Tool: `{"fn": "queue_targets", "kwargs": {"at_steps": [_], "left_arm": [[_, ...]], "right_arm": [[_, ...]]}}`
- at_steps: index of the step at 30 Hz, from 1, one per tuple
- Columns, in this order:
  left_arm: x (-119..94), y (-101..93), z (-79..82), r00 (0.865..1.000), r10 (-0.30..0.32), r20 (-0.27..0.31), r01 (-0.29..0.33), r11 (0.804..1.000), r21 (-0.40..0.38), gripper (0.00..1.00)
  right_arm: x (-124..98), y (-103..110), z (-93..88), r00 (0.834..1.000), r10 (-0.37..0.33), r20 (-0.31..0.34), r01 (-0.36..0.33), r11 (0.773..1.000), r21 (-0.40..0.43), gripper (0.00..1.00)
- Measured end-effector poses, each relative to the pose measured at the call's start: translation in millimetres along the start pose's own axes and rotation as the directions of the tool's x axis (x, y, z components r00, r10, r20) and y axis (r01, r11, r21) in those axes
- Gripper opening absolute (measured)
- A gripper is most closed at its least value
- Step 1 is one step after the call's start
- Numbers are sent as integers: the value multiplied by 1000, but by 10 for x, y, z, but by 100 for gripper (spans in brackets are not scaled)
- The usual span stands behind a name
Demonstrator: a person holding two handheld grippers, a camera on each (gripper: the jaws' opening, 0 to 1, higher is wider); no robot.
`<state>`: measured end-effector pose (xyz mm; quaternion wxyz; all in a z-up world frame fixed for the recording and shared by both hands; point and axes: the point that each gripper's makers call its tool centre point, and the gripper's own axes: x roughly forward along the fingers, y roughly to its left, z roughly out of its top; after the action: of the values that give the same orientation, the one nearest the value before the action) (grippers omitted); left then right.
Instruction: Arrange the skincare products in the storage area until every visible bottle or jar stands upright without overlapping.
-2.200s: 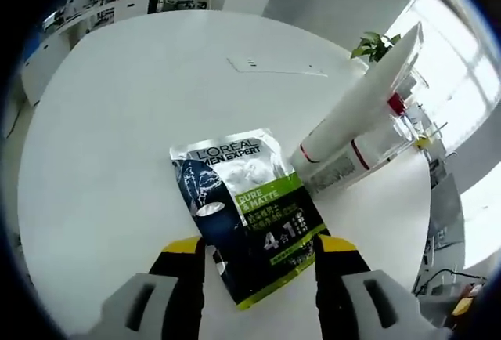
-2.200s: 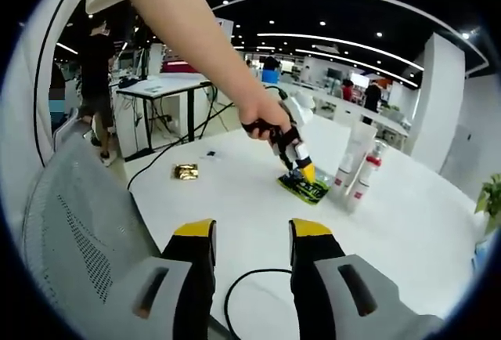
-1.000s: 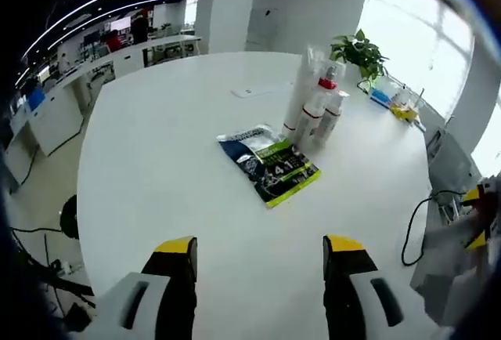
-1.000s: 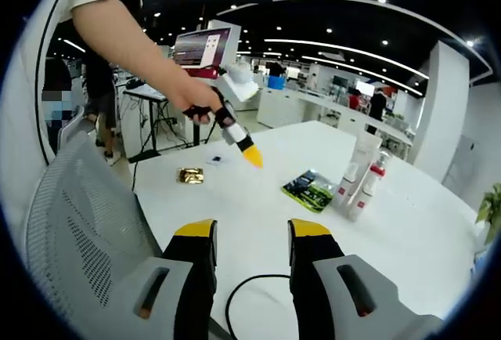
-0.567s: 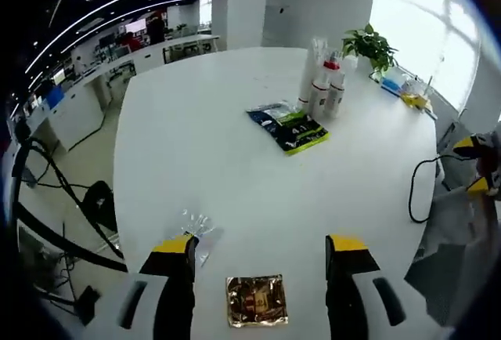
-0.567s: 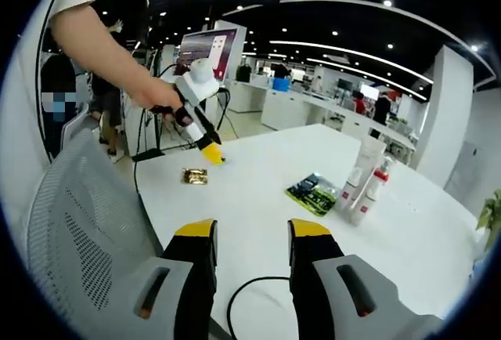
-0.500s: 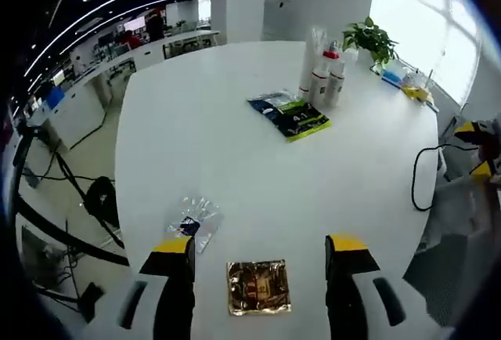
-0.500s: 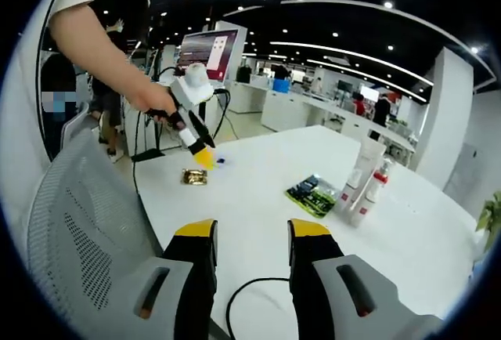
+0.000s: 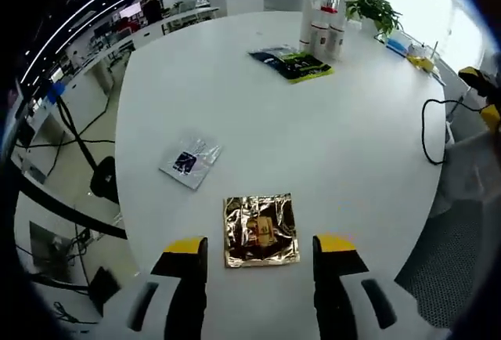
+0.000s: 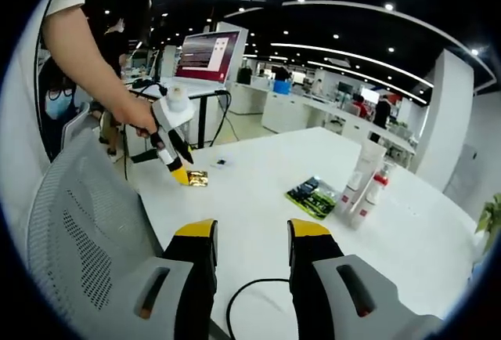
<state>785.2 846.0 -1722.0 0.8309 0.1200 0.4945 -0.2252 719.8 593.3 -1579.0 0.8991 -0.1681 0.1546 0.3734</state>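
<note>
Three white containers stand upright close together at the far side of the round white table [image 9: 352, 160]: a tall tube [image 10: 362, 157], a red-capped bottle [image 10: 371, 186] and a smaller bottle [image 10: 347, 189]. They appear as a cluster [image 9: 321, 20] in the left gripper view. A green and dark sachet [image 9: 293, 63] [image 10: 315, 194] lies flat beside them. My left gripper [image 9: 260, 244] [image 10: 180, 174] is open, low over a gold sachet [image 9: 261, 229] [image 10: 198, 177] near the table's edge. My right gripper [image 10: 252, 230] is open and holds nothing.
A small clear sachet [image 9: 189, 161] [image 10: 221, 163] lies left of the gold one. A black cable [image 9: 429, 128] [image 10: 249, 293] runs over the table's edge. A grey mesh chair back [image 10: 78, 230] stands beside my right gripper. A potted plant [image 9: 368, 1] is behind the bottles.
The left gripper has pulled back from the green sachet, travelled across the table and come down over the gold sachet. The right gripper has stayed put.
</note>
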Motion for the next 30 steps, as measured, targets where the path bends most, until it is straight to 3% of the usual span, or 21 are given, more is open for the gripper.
{"fn": "queue_targets", "kwargs": {"at_steps": [9, 15, 19, 30], "left_arm": [[106, -51, -34, 999, 8, -31, -8, 1000, 11, 52], [125, -56, 11, 1000, 19, -4, -20, 998, -61, 48], [124, -56, 19, 1000, 21, -7, -21, 997, -67, 40], [112, -85, 11, 1000, 26, -12, -27, 997, -77, 40]], "right_arm": [[5, 1, -10, 1000, 0, -7, 0, 1000, 1, 32], [11, 1, -18, 1000, 3, -11, -3, 1000, 4, 32], [12, -1, -22, 1000, 3, -13, -3, 1000, 3, 32], [8, -20, -33, 1000, -1, -16, 1, 1000, 5, 32]]}}
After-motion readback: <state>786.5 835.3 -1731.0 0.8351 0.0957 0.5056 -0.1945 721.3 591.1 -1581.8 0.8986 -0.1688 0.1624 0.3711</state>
